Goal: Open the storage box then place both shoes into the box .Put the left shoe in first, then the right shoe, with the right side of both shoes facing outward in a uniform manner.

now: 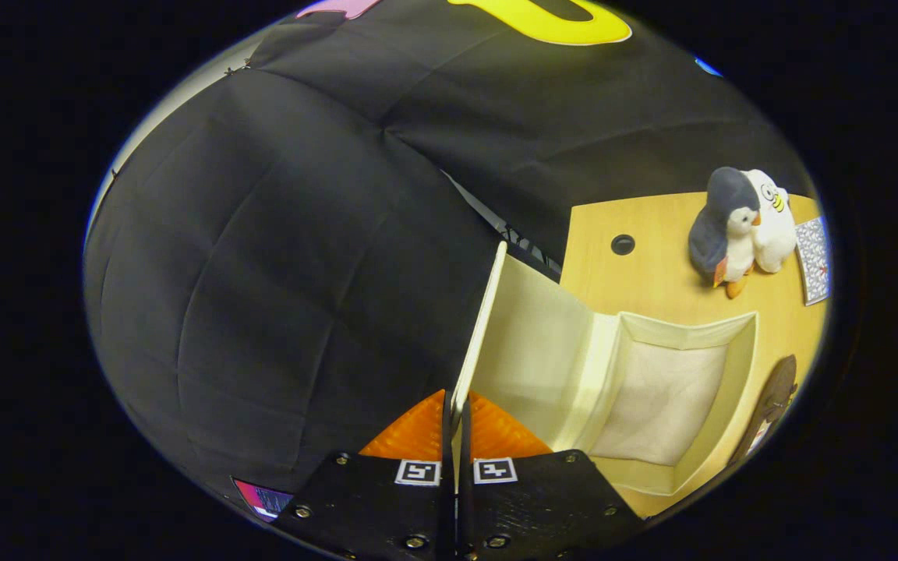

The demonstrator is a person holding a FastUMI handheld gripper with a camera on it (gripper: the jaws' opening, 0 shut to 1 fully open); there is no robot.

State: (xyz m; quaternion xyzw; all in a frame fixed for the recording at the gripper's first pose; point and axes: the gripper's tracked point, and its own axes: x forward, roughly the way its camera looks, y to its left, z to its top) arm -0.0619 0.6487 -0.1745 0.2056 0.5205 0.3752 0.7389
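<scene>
Both fingers of my claw (455, 425) pinch the storage box (679, 343) lid (488, 327); I'd swing it fully back before releasing.

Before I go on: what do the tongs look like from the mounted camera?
The tongs are two flat black plates with small silver screws. Each carries a square black-and-white marker near its inner edge. The ribbed pads fan forward.

The gripper (455, 405) camera looks along its fingers, close over the open storage box (652, 389), tilted sideways.
</scene>
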